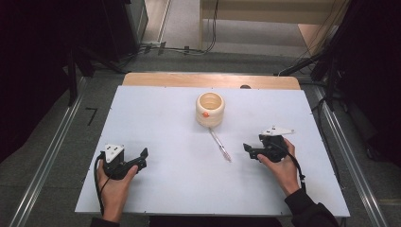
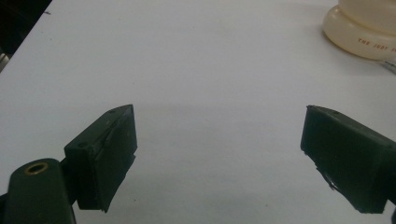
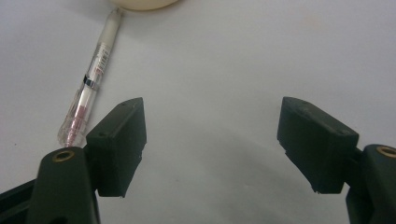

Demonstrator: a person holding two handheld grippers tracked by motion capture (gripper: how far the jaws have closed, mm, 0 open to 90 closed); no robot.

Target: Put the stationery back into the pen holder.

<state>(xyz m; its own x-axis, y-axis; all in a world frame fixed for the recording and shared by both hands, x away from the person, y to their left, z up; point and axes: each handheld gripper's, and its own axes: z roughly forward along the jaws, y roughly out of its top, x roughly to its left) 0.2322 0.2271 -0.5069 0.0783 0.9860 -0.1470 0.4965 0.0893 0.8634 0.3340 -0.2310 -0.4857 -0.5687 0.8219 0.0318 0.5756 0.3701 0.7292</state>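
One cream cup (image 1: 210, 109) stands at 12 o'clock on the white tabletop (image 1: 165, 123). One pen (image 1: 220, 145) lies at centre. Two tools, left tool (image 1: 142, 158) at 8, right tool (image 1: 248, 150) at 4, both gape empty.

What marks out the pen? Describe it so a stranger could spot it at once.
Start at the white table and find the cream ribbed cup near its far middle. The pen lies flat just in front of it: a slim, clear barrel with a reddish end.
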